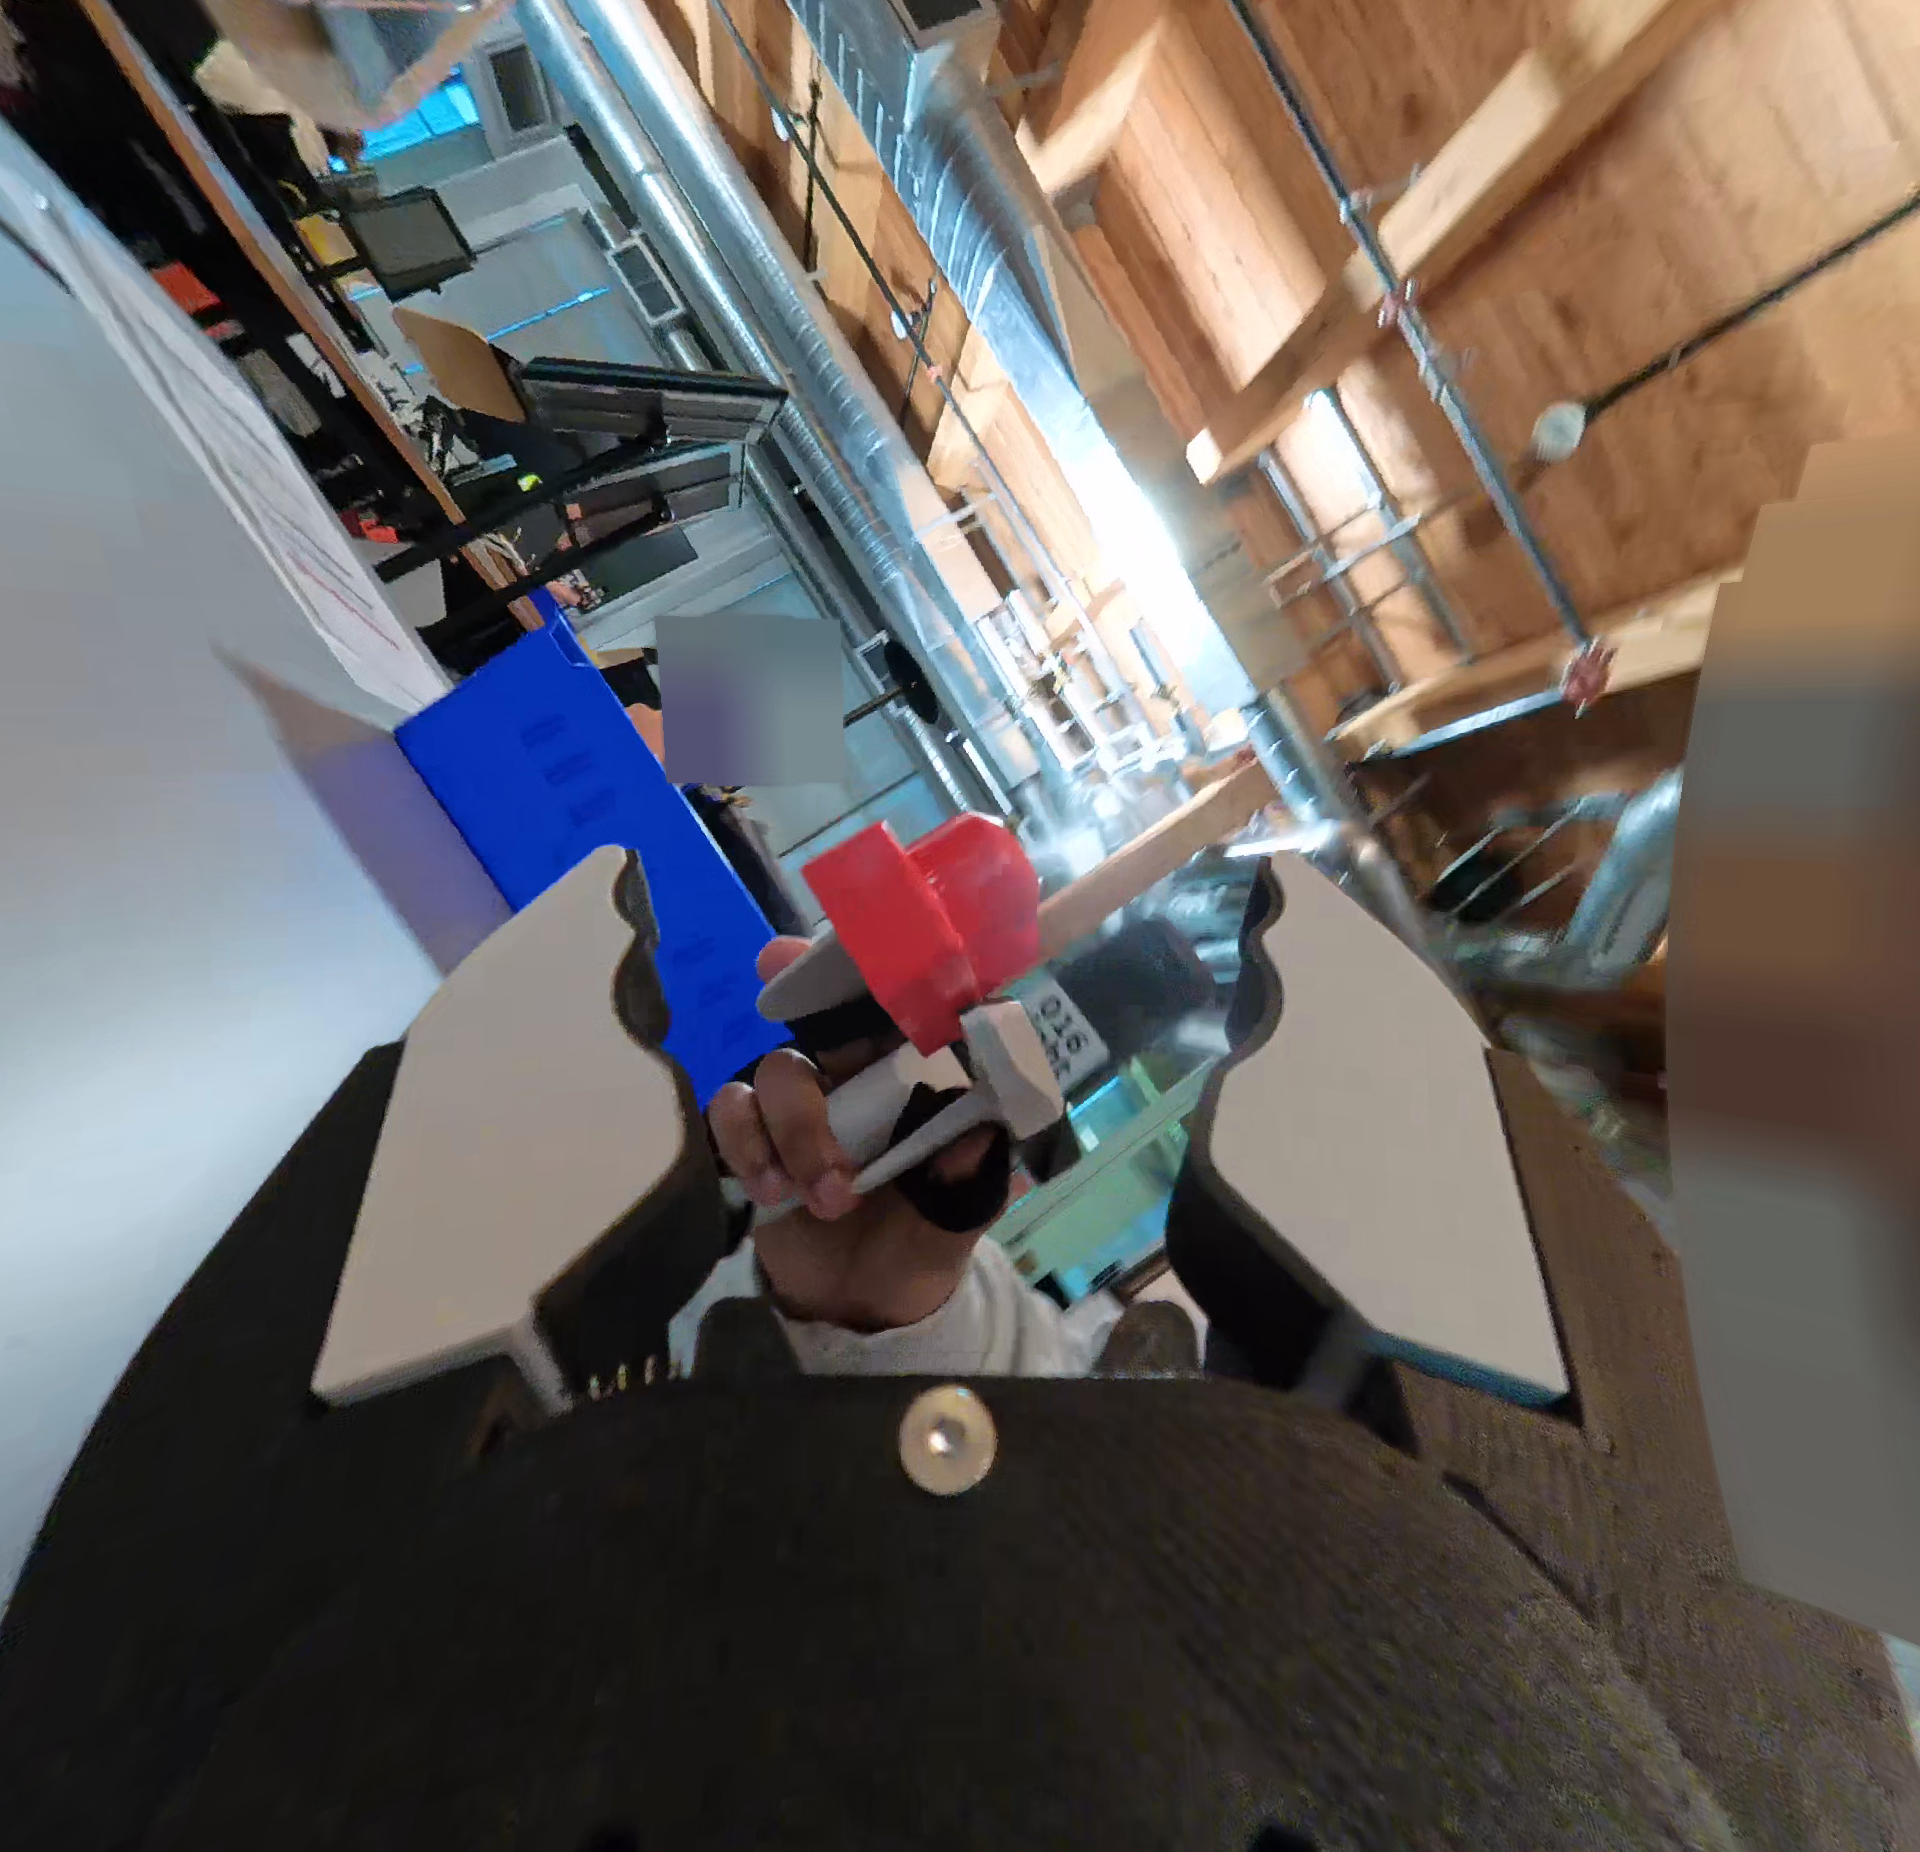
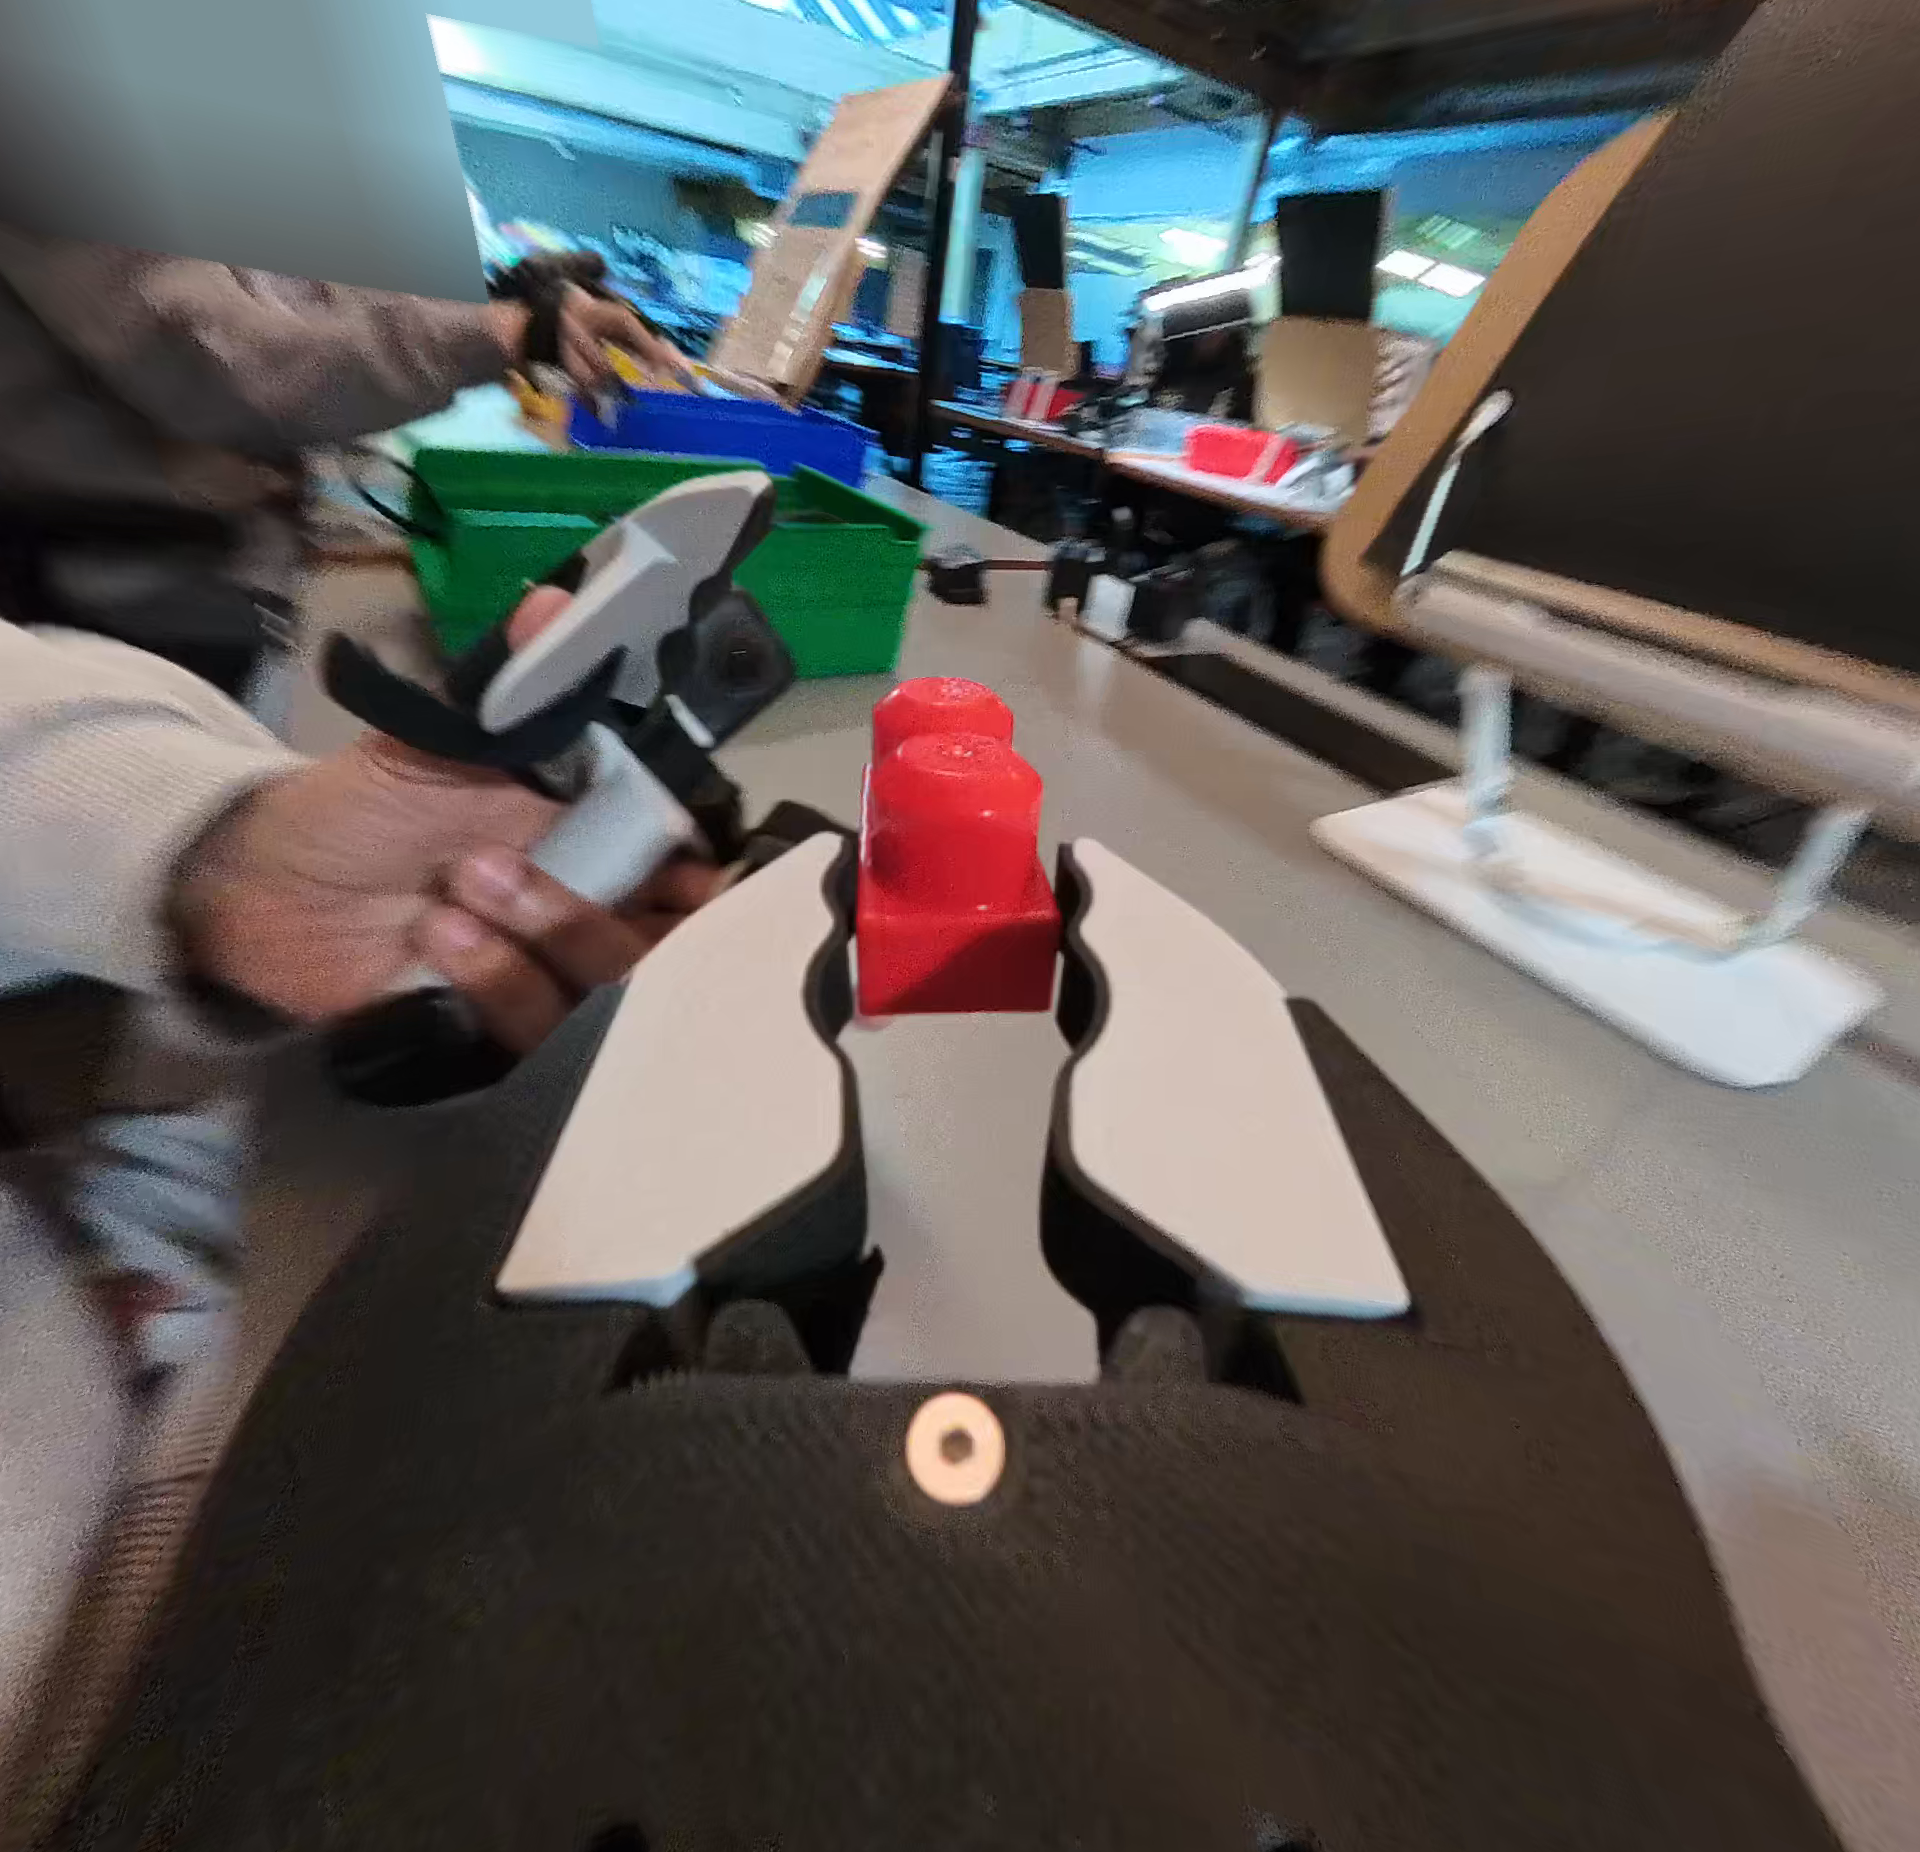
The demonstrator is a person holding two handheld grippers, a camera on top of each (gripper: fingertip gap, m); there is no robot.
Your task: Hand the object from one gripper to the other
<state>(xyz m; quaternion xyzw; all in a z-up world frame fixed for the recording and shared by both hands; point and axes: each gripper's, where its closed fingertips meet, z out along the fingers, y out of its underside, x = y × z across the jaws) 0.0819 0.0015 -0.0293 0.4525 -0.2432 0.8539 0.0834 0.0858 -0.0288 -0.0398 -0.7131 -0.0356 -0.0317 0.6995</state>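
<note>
A red two-stud brick (image 2: 951,898) sits between the fingers of my right gripper (image 2: 956,852), which is shut on its lower block, studs pointing up above the grey table (image 2: 1299,867). In the left wrist view the same brick (image 1: 925,929) shows farther off, clamped by the right gripper's grey fingers (image 1: 1013,1059), with a hand around the handle. My left gripper (image 1: 943,862) is wide open and empty, its two fingers framing the brick without touching it. In the right wrist view the left gripper's grey finger (image 2: 634,566) shows to the left of the brick, held by a hand.
A green bin (image 2: 831,576) and a blue bin (image 2: 727,431) stand on the table behind. A white stand (image 2: 1610,950) with a monitor (image 2: 1714,348) is at the right. Another person's arm (image 2: 260,348) reaches over the bins. A blue bin (image 1: 582,815) shows in the left wrist view.
</note>
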